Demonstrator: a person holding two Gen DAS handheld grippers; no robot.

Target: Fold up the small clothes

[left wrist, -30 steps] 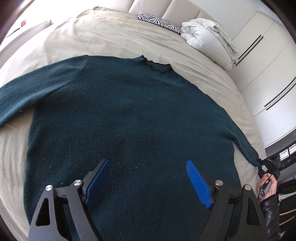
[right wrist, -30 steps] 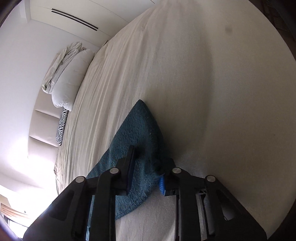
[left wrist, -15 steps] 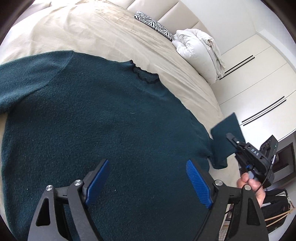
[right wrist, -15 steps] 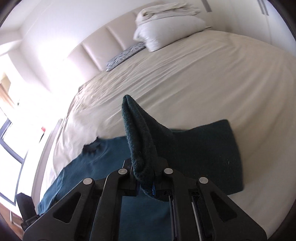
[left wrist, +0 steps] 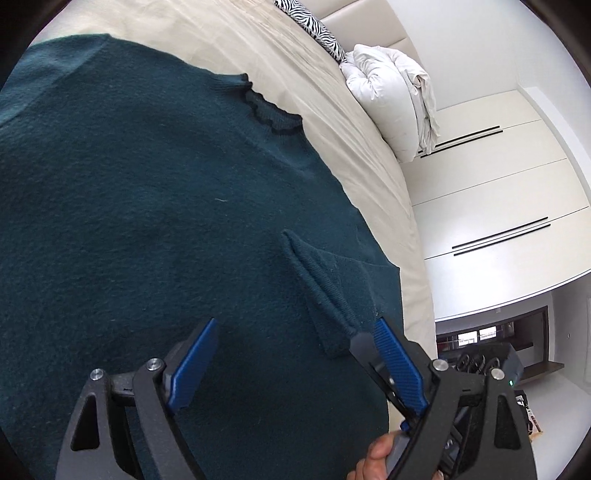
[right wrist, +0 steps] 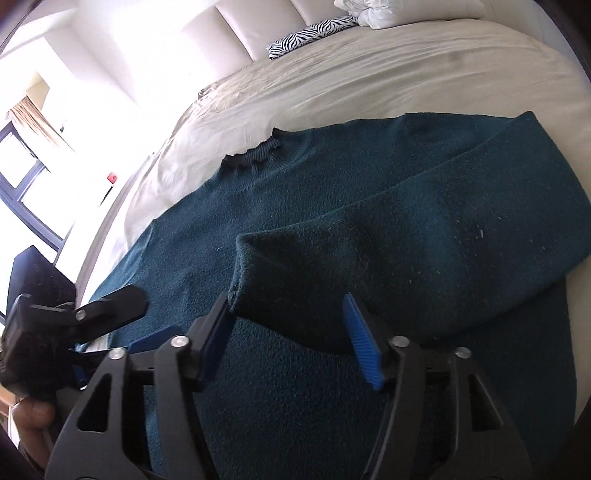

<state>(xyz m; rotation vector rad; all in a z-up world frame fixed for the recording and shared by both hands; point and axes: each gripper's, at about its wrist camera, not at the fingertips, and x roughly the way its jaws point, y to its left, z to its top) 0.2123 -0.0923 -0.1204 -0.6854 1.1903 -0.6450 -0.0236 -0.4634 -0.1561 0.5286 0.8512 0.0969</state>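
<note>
A dark teal sweater (left wrist: 155,221) lies flat on the beige bed (left wrist: 258,48), collar (left wrist: 273,114) toward the headboard. Its right sleeve (right wrist: 443,236) is folded across the body, and the cuff (right wrist: 255,266) rests between the fingers of my right gripper (right wrist: 288,332). Those jaws are opening and the pads do not press on the cuff. In the left wrist view the same cuff (left wrist: 317,291) lies just ahead of the right pad. My left gripper (left wrist: 295,350) hovers open over the sweater's lower body, nothing between its fingers. It also shows in the right wrist view as the left gripper (right wrist: 107,306).
A zebra-print pillow (left wrist: 317,29) and a white bundled duvet (left wrist: 395,92) sit by the headboard. White wardrobe doors (left wrist: 498,203) stand past the bed's right edge. A bright window (right wrist: 22,166) and a dark object (right wrist: 33,273) are at the left. A hand (left wrist: 373,458) holds the right gripper.
The right gripper carried the sleeve from the bed's right side over onto the sweater's body, and its jaws have parted off the cuff. The left gripper shifted right and sank a little.
</note>
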